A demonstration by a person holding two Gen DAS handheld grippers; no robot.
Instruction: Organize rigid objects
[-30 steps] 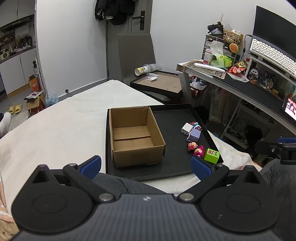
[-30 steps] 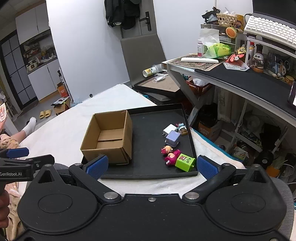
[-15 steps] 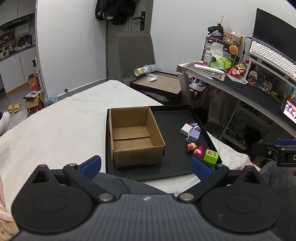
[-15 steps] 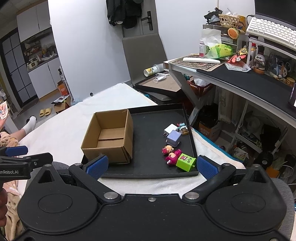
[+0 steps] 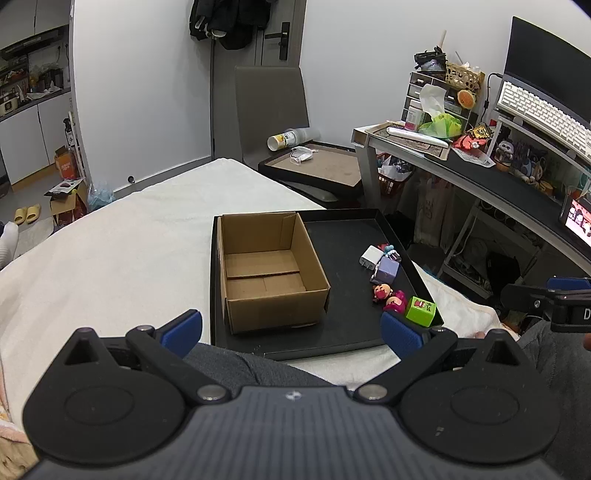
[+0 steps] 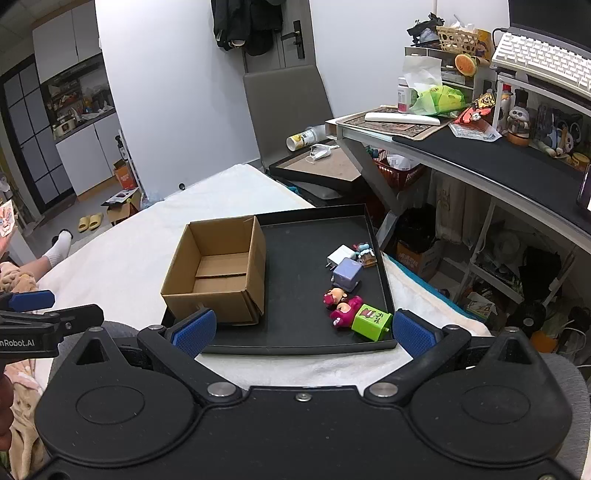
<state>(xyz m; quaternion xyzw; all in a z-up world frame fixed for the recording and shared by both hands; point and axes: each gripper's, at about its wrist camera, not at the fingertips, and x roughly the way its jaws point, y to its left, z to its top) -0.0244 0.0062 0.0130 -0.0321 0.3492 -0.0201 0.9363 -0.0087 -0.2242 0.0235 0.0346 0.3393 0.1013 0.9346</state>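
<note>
A lived-in bedroom in a home. A bed with a white cover fills the middle of the room. A cluttered desk runs along the right wall — on it a white keyboard, a tissue box and small figurines. Dark coats hang on the grey door, and yellow slippers lie on the floor by a doorway to kitchen cabinets.

White walls, grey door, grey chair, cluttered desk, white-covered bed.
</note>
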